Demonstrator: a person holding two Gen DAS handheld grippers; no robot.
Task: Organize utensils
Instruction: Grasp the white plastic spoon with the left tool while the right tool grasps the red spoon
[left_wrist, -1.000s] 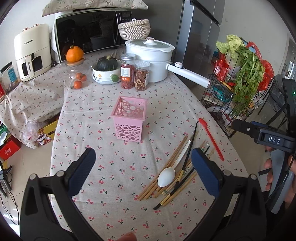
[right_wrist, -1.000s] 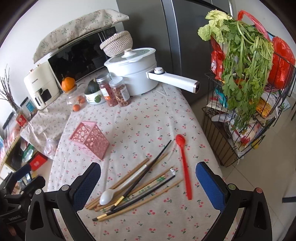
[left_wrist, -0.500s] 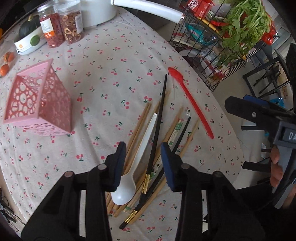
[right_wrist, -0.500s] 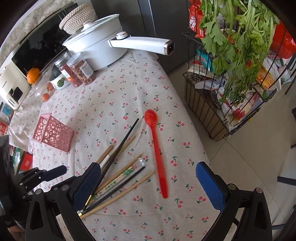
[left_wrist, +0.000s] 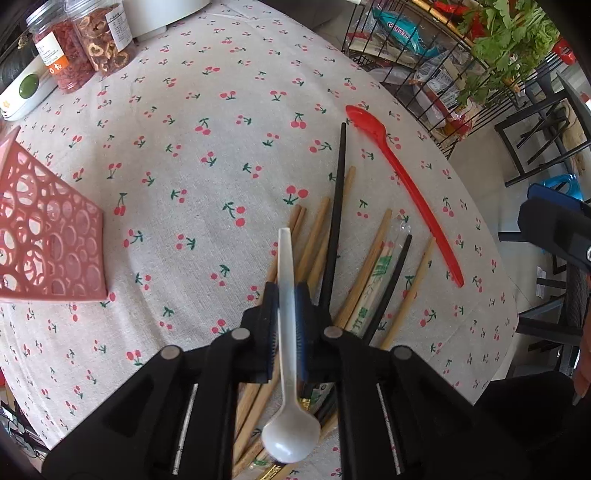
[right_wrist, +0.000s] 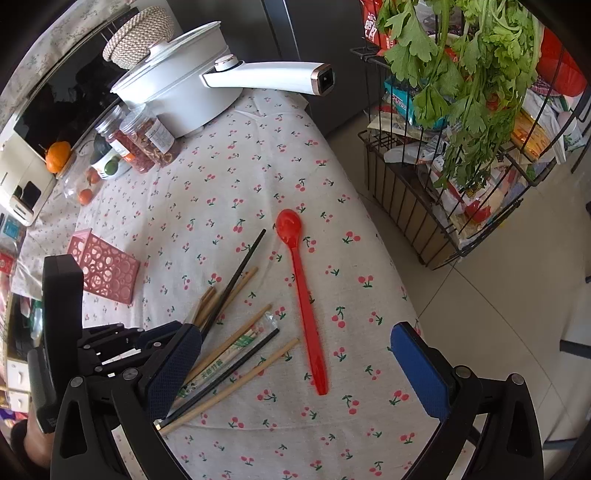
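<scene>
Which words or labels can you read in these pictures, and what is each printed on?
"CIUWEN...", partly cut off: blue snack packet in the wire rack.
Green characters on the chopstick wrapper: too blurred to read surely.
Jar labels: too small.
White appliance lettering: too small.

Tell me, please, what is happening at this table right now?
A person with two handheld grippers is sorting utensils on a cherry-print tablecloth. The left gripper is shut on the handle of the white spoon, above the pile of chopsticks. The right gripper is open, holding nothing, above the red spoon, which lies flat on the cloth. The pink holder stands off to the left.
</scene>
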